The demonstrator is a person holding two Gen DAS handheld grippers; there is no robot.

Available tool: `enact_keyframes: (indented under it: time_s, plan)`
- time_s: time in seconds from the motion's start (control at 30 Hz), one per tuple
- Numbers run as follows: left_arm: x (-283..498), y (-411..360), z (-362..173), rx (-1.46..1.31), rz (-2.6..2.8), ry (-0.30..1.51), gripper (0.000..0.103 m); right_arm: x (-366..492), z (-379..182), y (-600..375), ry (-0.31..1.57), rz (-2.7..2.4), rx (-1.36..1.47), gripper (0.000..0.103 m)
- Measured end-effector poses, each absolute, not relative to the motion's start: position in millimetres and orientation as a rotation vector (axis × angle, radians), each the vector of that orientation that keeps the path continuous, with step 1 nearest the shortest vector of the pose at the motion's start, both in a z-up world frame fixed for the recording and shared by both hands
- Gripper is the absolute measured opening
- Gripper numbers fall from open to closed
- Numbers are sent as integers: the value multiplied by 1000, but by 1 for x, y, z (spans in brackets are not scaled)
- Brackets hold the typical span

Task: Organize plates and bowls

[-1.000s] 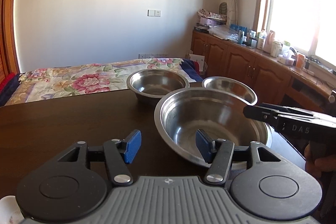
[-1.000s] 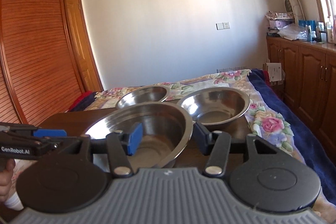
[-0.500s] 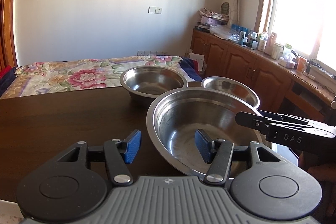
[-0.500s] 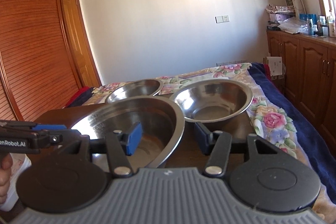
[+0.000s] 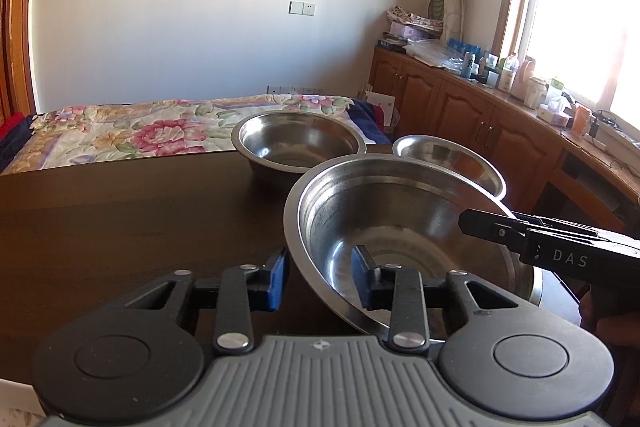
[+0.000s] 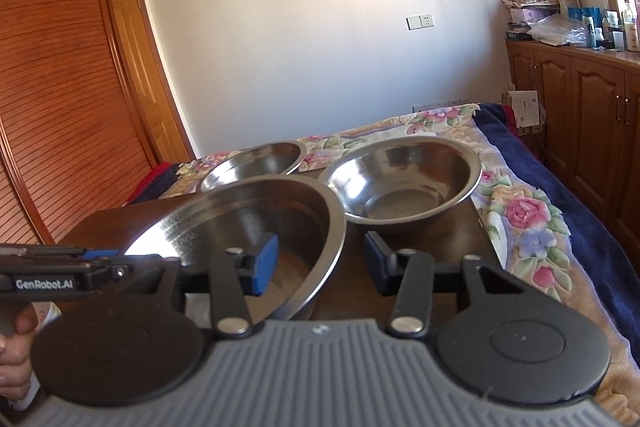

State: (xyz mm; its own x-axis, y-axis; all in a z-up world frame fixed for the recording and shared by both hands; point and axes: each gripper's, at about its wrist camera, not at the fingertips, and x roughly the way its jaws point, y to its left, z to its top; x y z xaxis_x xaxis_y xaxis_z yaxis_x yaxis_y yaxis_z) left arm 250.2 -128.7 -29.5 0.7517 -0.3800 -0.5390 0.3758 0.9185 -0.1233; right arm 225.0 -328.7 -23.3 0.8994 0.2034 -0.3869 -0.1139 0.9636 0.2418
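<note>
A: Both tools' jaws have just been closing around the nearest bowl [image 5: 400, 227]'s rim.
B: Gripping?
A: Left tool [image 5: 320, 277] and right tool [image 6: 320, 261] are straddling it, spread. Three bowls are sitting on the worktop [image 5: 120, 227].

The right claw [image 6: 318, 263], its jaws just closing, straddles the nearest steel bowl's [image 6: 240, 223] rim, pads apart.

- From my left wrist camera, I read white letters "DAS" on the side of the right gripper [image 5: 568, 259].
- From my right wrist camera, I read "GenRobot.AI" in white on the body of the left gripper [image 6: 44, 283].
</note>
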Motion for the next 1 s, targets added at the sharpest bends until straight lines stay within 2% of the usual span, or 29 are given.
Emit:
enact_keyframes:
  time_s: [0.1,0.43,1.0]
  plan:
    - [250,-129,-30,-5,-415,592,31,225,-23,-328,420,168,214,42]
    - [245,-123,-29,-11,-410,598,30,223,-22,-326,409,193,193,29]
    - [199,-94,-2,-43,-447,520,30,189,-1,-311,388,232,209,28]
